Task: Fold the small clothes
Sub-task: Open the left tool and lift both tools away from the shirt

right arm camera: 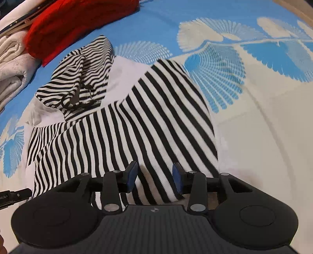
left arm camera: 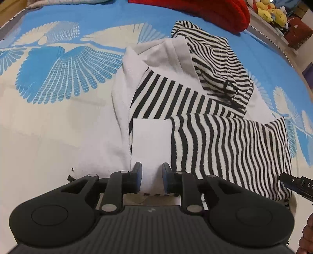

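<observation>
A small black-and-white striped garment with plain white panels [left arm camera: 195, 101] lies partly folded on the blue and cream bedspread; it also shows in the right wrist view [right arm camera: 121, 125]. My left gripper [left arm camera: 151, 176] is low at the garment's near edge, its blue pads either side of a white cuff-like fold [left arm camera: 150, 140], with a gap each side. My right gripper [right arm camera: 154, 175] is over the striped near edge, jaws apart, stripes visible between the pads. The striped hood with a buckle [left arm camera: 230, 89] lies bunched at the far end.
A red knitted item [left arm camera: 215, 13] lies at the far edge, also in the right wrist view [right arm camera: 78, 21]. Folded cream cloth [right arm camera: 11, 64] sits at far left. Plush toys [left arm camera: 272, 11] stand on a shelf beyond. The bedspread [left arm camera: 49, 117] spreads around.
</observation>
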The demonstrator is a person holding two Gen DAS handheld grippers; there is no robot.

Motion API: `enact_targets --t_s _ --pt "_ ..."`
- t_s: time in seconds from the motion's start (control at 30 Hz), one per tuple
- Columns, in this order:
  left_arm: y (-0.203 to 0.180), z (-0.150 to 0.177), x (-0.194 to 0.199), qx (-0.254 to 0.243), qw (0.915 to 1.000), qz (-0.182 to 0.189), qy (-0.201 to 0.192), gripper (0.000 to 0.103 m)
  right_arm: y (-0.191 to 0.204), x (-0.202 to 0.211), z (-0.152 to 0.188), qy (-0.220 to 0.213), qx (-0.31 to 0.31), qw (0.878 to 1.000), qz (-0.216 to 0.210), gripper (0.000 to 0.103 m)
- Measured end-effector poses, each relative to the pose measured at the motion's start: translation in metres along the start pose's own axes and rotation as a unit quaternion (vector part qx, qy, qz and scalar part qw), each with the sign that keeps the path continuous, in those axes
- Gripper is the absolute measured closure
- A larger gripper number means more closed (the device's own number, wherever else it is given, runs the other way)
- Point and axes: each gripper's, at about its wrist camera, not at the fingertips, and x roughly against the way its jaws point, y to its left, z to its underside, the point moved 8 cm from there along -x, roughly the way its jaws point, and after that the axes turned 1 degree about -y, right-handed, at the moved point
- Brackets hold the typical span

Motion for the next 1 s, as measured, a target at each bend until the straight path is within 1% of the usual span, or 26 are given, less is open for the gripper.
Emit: enact_targets --t_s 0.13,0.3,0.37,0.43,0.5,0.57,0.67,0.77,0.9,1.0 --pt "-0.005 0.0 0.001 0.0 1.0 0.01 0.001 0.078 0.005 0.005 -0.005 -0.022 0.03 0.999 0.01 0.062" --pt "-0.007 0.0 -0.002 -0.002 1.0 0.007 0.004 0.078 0.008 0.0 0.0 -0.011 0.037 0.999 0.011 0.062" --pt "-0.006 -0.002 0.0 0.001 1.0 0.008 -0.001 0.078 0.011 0.001 -0.001 -0.013 0.042 0.999 0.011 0.062" --pt "-0.006 -0.007 0.005 0.012 0.9997 0.015 -0.014 0.078 0.014 0.003 -0.003 -0.021 0.05 0.998 0.013 0.062" --pt "-0.007 -0.015 0.012 0.03 0.9986 0.034 -0.029 0.078 0.015 0.007 -0.007 -0.031 0.058 0.998 0.019 0.062" --pt "-0.01 -0.023 0.02 0.032 0.9975 0.042 -0.047 0.078 0.018 0.011 -0.012 -0.041 0.064 0.997 0.021 0.062" --pt "-0.013 -0.035 0.029 0.02 0.9965 0.033 -0.074 0.078 0.023 0.02 -0.021 -0.062 0.082 0.994 0.021 0.062" --pt "-0.017 -0.043 0.036 0.0 0.9948 0.022 -0.099 0.078 0.026 0.027 -0.028 -0.083 0.114 0.99 0.032 0.062" --pt "-0.022 -0.048 0.04 -0.017 0.993 0.017 -0.116 0.078 0.024 0.032 -0.033 -0.093 0.134 0.986 0.042 0.062" --pt "-0.026 -0.048 0.041 -0.023 0.9919 0.019 -0.123 0.073 0.023 0.034 -0.034 -0.095 0.141 0.985 0.042 0.062"
